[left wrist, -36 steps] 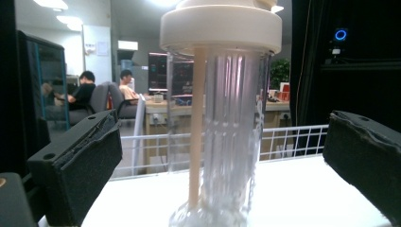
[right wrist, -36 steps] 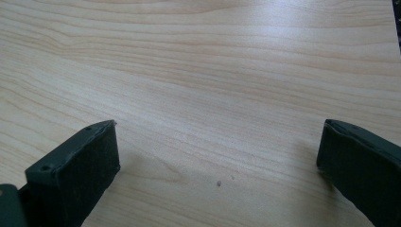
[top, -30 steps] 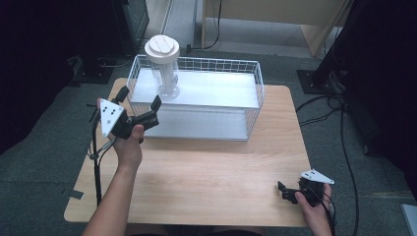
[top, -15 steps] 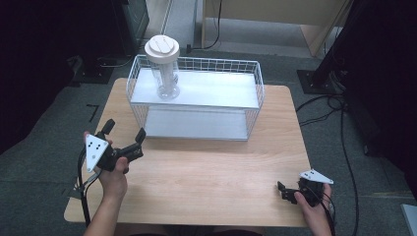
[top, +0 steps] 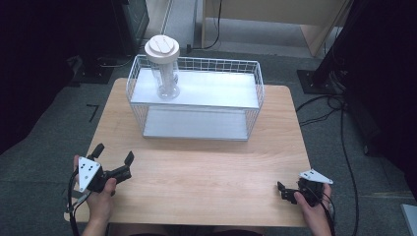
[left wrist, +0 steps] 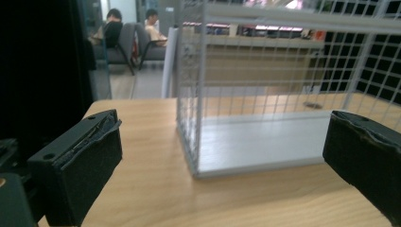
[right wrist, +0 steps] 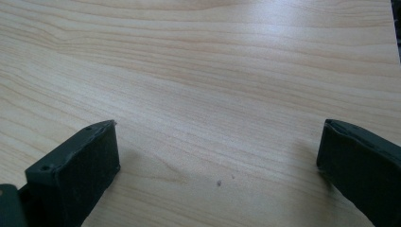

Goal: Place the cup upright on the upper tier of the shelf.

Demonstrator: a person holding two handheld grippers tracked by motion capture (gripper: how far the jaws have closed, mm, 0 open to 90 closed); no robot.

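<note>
Two hand-held grippers, left hand-held gripper (top: 114, 158) and right hand-held gripper (top: 284, 192), sit low in the frame with jaws spread and empty, seemingly parked, while the lidded jar (top: 163, 66) stands on the wire rack (top: 248, 105) at upper left of the counter (top: 206, 172)

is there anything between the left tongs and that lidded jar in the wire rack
Yes. The jar stands on the upper shelf inside the wire rack, so the rack's mesh wall and rim lie between it and the open left tongs. The bare table between holds nothing.
</note>
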